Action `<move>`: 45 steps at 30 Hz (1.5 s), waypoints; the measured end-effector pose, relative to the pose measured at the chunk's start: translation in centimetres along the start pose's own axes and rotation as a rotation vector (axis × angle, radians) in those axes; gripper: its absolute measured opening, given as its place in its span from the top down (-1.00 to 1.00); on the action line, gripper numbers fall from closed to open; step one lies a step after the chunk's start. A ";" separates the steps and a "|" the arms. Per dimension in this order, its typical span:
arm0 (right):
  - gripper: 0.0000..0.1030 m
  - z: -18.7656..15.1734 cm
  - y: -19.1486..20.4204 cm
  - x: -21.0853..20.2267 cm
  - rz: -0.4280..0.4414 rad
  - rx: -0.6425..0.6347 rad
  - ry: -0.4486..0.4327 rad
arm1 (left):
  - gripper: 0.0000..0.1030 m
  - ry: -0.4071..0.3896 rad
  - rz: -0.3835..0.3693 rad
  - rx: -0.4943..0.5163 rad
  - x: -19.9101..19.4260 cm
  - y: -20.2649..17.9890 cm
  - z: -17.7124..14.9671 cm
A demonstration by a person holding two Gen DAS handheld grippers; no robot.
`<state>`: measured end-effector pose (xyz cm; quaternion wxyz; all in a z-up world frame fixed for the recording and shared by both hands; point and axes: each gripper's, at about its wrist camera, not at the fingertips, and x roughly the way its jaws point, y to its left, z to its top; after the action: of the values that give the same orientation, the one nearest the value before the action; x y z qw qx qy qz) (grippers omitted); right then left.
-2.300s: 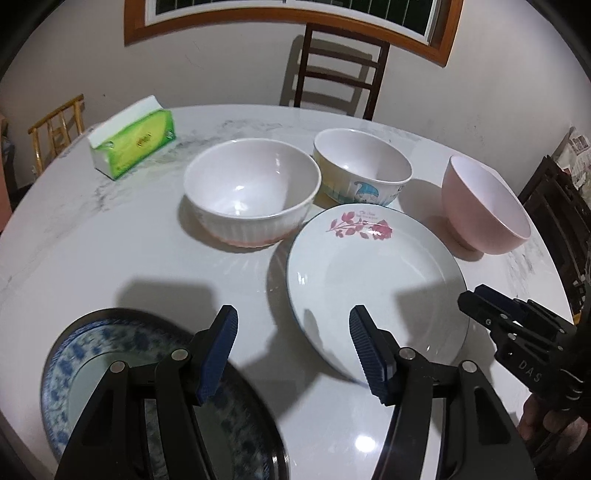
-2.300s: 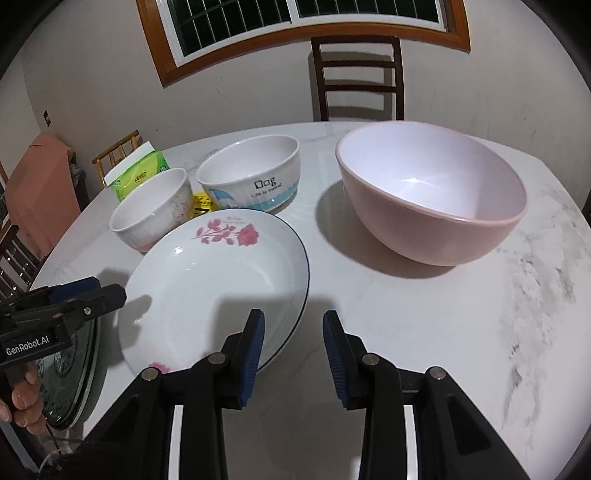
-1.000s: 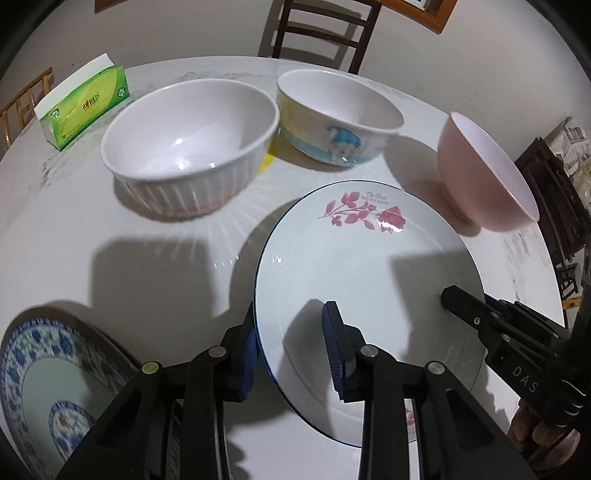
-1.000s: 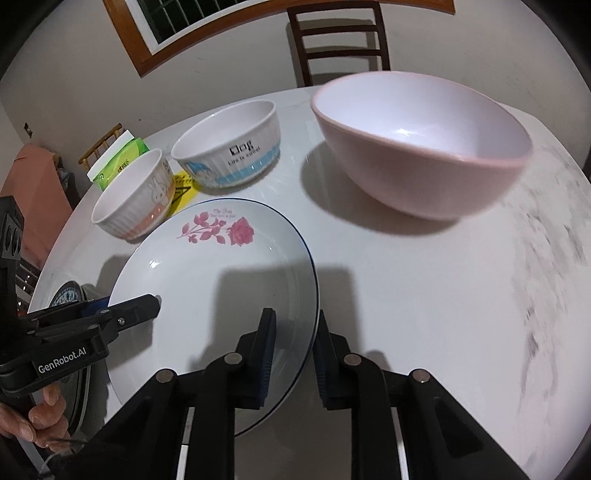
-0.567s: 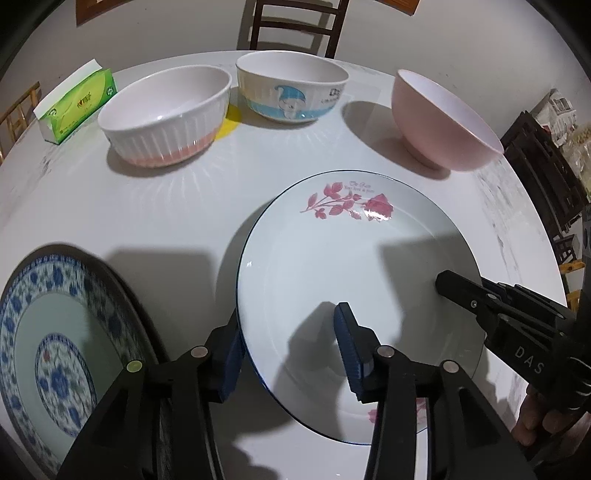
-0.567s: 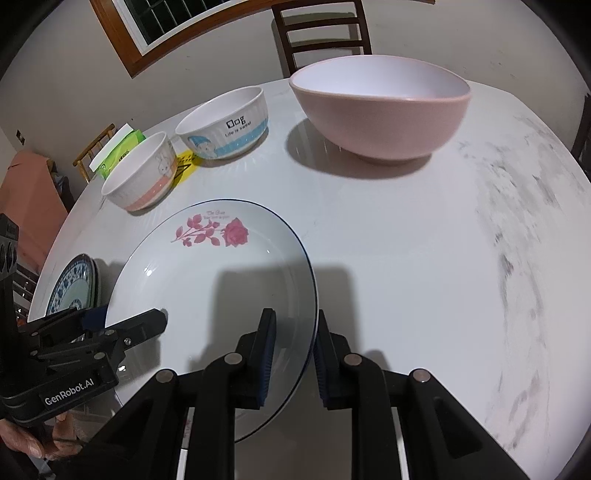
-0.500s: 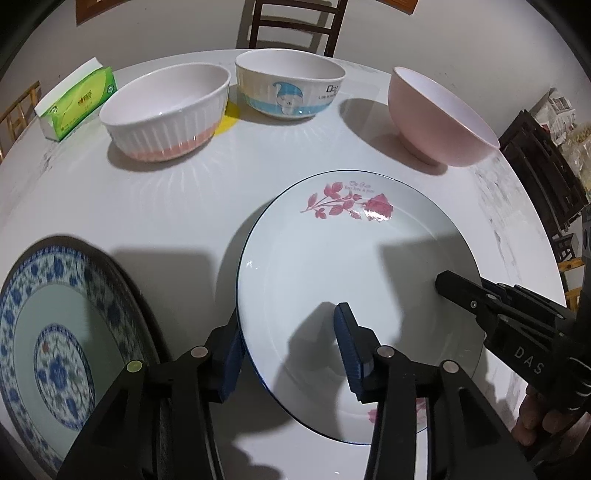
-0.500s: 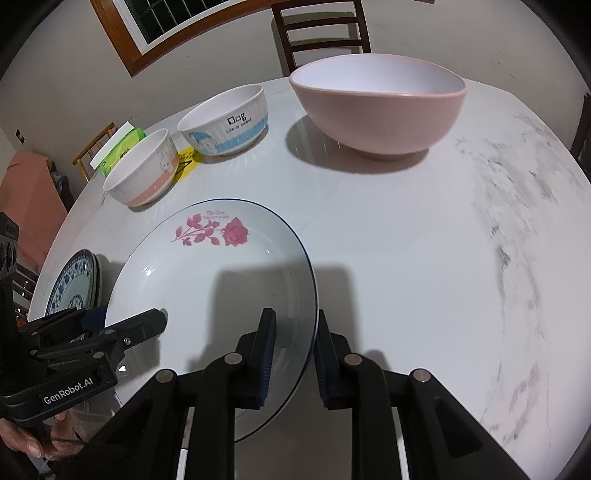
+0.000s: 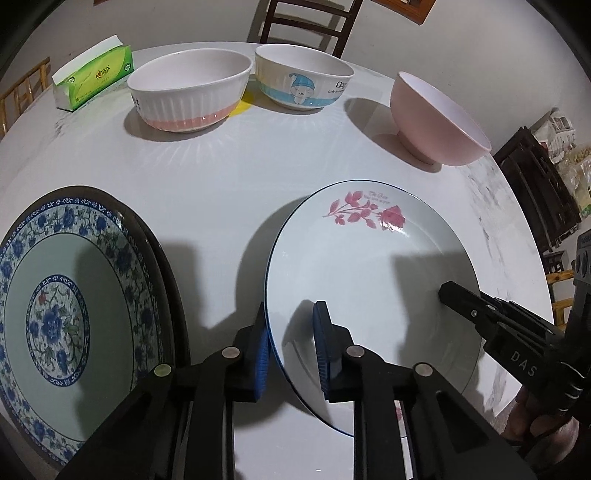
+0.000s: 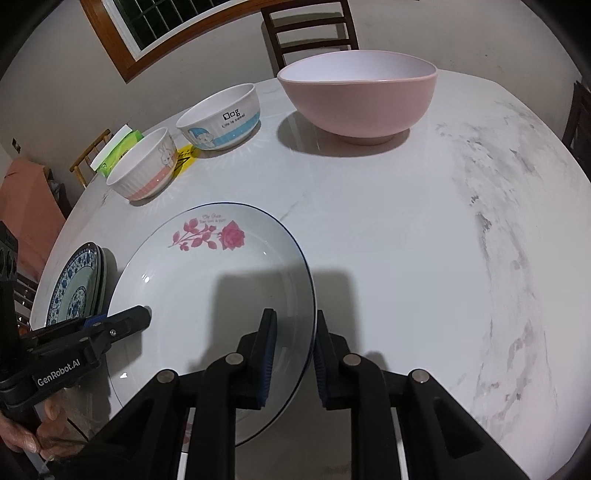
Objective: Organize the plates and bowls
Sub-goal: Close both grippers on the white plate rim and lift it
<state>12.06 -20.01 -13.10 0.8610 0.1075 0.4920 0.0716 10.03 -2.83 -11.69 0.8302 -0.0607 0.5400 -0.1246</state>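
A: Item one, rose plate (image 9: 369,280). White, blue rim line, pink rose print at the far edge. Location: near edge of the worktop (image 10: 406,221), apparently lifted clear of it, judging by the shadow beneath.

B: Held by?

A: Left gripper (image 9: 290,347), clenched on the plate's left rim, one pad under and one inside. Right gripper (image 10: 291,354), likewise clenched on the right rim.

B: Item two?

A: Blue floral plate (image 9: 48,317), just left of the rose plate, resting on a dark plate (image 9: 164,269). Apart from the rose plate, not touching.

B: Further out?

A: Ribbed pink-banded bowl (image 9: 188,96), cartoon bowl (image 9: 303,83), pink bowl (image 9: 436,118), along the far side. Tissue pack (image 9: 92,77) far left. Chair (image 9: 306,18) behind.

B: Step in hand?

A: By judgement, carrying the rose plate toward the floral stack. Next move calls for shifting it left, keeping it level, centring it over the floral plate, lowering, then releasing both rims together.

B: Change against the earliest record?

A: Both grippers then stood open and short of the plate, which lay close to the bowls. Now both grip it, and it sits nearer the person, well apart from the bowls.
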 end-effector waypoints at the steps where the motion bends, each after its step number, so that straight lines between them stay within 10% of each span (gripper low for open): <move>1: 0.64 -0.2 -0.1 -0.1 0.001 0.003 0.000 | 0.67 0.000 -0.003 -0.003 0.0 0.0 -0.1; 45: 0.70 0.2 2.1 -3.7 0.021 -0.024 -0.074 | 0.70 -0.074 -0.005 -0.018 -3.9 1.2 -0.3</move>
<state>10.33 -18.79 -9.42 0.8790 0.1047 0.4579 0.0826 8.45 -0.56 -8.63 0.8486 -0.0740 0.5101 -0.1195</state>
